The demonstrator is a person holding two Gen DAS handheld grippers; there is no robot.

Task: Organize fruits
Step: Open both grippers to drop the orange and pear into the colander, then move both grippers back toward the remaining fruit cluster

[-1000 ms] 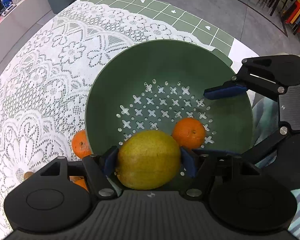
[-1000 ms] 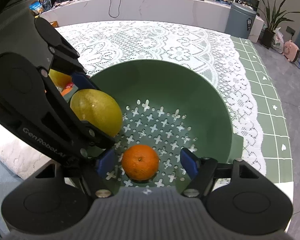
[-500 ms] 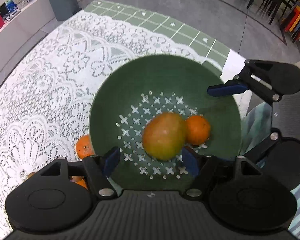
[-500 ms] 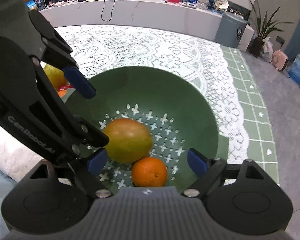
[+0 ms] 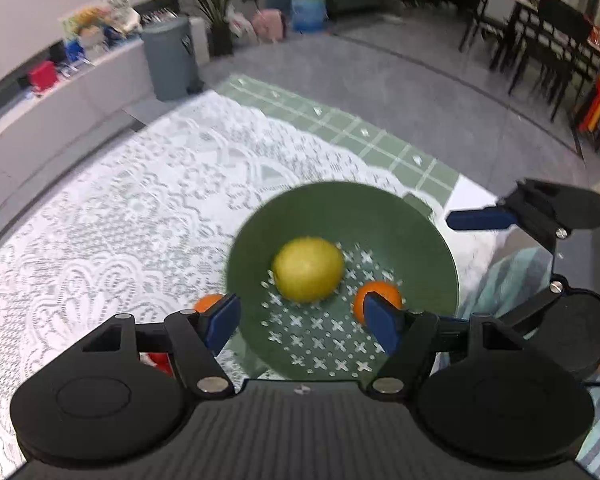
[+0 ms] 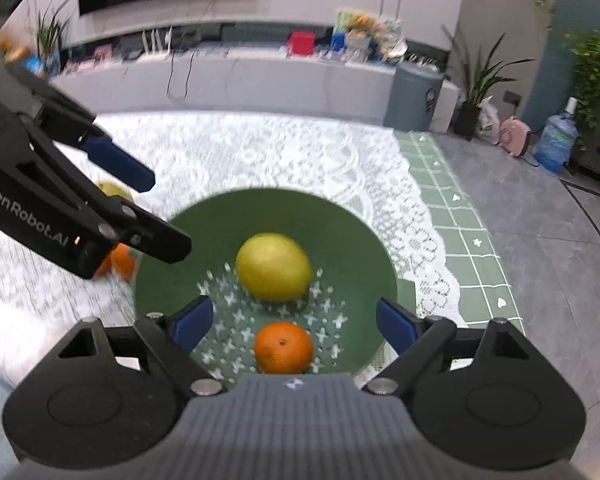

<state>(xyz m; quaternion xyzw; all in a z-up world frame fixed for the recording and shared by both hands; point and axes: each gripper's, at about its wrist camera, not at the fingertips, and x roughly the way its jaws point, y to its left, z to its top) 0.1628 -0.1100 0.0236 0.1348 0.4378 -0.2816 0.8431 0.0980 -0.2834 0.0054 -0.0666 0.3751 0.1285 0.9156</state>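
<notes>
A second ago the left gripper (image 5: 300,318) clamped the yellow-green fruit (image 5: 308,269); now it hangs wide and empty above the green colander (image 5: 380,216), where that fruit lies beside an orange (image 6: 284,347). The right gripper (image 6: 294,320) is wide too. More fruit waits outside the colander's left rim (one orange (image 5: 207,303) shows), so I judge another pickup comes next.

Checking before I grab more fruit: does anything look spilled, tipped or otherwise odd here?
Nothing stands out. The green perforated bowl sits upright on the white lace tablecloth, with the yellow-green mango and small orange tangerine resting inside. Both grippers are open and empty.
</notes>
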